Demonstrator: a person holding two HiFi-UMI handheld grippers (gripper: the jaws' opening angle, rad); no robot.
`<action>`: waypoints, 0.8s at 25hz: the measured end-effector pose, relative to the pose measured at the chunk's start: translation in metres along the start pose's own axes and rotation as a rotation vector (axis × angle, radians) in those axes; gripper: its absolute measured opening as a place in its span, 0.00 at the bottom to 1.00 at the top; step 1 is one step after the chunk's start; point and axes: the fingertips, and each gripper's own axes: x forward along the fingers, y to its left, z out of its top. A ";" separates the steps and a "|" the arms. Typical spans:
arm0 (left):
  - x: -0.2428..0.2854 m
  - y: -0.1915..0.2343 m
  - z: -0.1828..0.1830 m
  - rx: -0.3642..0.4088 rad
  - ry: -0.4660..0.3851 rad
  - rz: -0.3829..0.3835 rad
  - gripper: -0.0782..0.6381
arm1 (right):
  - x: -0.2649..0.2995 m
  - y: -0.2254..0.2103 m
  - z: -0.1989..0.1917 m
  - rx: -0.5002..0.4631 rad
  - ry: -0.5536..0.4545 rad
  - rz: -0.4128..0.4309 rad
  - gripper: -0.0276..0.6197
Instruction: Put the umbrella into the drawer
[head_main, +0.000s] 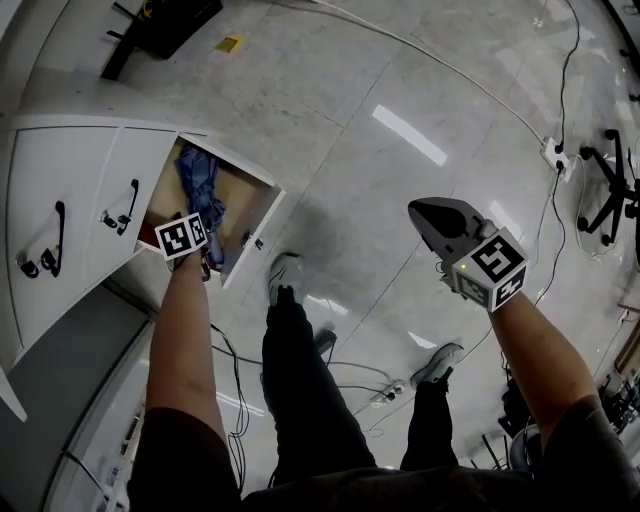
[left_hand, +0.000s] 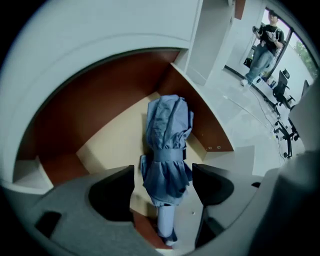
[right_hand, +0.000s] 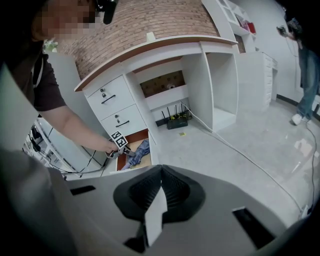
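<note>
The folded blue umbrella (head_main: 200, 190) lies inside the open bottom drawer (head_main: 252, 238), on its pale floor (left_hand: 112, 142). My left gripper (left_hand: 163, 186) hangs just above the umbrella (left_hand: 167, 145) and points steeply down. Its jaws stand wide apart and its black pads (left_hand: 114, 194) flank the bundle without touching it. In the head view the left gripper (head_main: 203, 262) sits at the drawer's near edge, under its marker cube. My right gripper (head_main: 425, 213) is held out over the floor, away from the drawer, shut with nothing in it. From the right gripper view (right_hand: 161, 196) the umbrella (right_hand: 137, 152) shows in the drawer.
Two closed white drawers with black handles (head_main: 55, 240) sit above the open one. My legs and shoes (head_main: 285, 275) stand close to the drawer front. Cables run over the shiny floor, and an office chair (head_main: 610, 190) stands at the right. Another person (left_hand: 262, 45) stands far off.
</note>
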 end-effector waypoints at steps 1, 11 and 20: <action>-0.010 -0.003 -0.002 0.002 -0.010 0.010 0.58 | -0.008 0.002 0.003 0.001 -0.008 0.001 0.03; -0.127 -0.089 0.003 0.045 -0.141 -0.097 0.58 | -0.118 0.013 0.020 0.065 -0.074 -0.060 0.03; -0.264 -0.238 0.041 0.066 -0.283 -0.300 0.46 | -0.277 0.014 0.036 0.119 -0.139 -0.157 0.03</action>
